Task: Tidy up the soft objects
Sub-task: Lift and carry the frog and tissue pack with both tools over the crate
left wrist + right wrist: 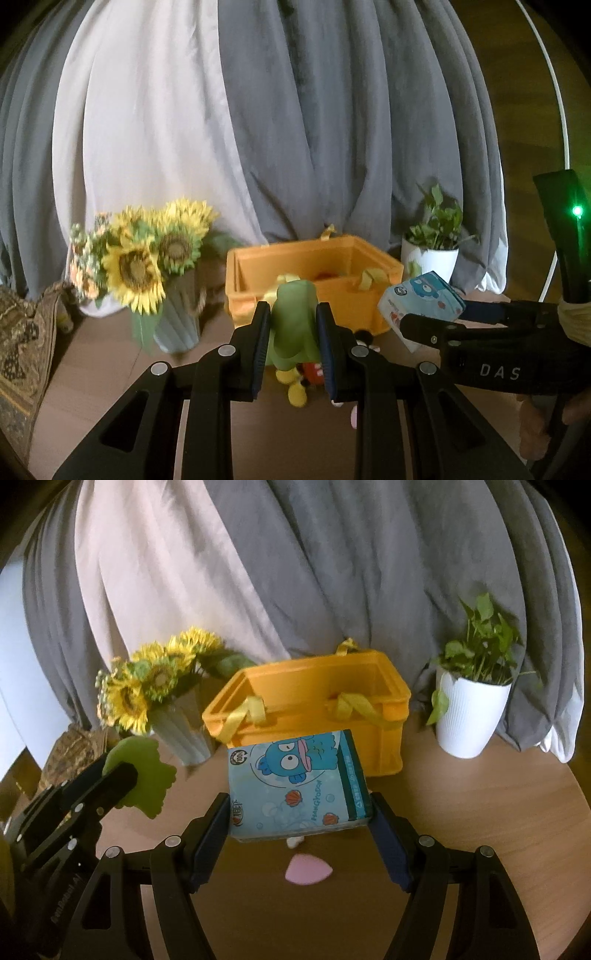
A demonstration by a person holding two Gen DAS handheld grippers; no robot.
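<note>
My left gripper (293, 314) is shut on a green soft toy (293, 328), held up in front of the orange box (295, 245) with yellow strap handles. The toy also shows at the left of the right wrist view (147, 775). My right gripper (299, 805) is shut on a blue cartoon tissue pack (295, 775), clamped by its sides above the table, near the box's front wall (384, 746). A Mickey-style plush (314, 373) with red and yellow parts lies on the table below the green toy. A pink soft piece (308, 873) lies under the pack.
Sunflowers in a ribbed vase (181, 734) stand left of the box, and a potted plant in a white pot (469, 716) stands to its right. Grey and white curtains hang behind. A patterned cloth (22, 347) lies at the far left. The round table edge (576, 797) curves at right.
</note>
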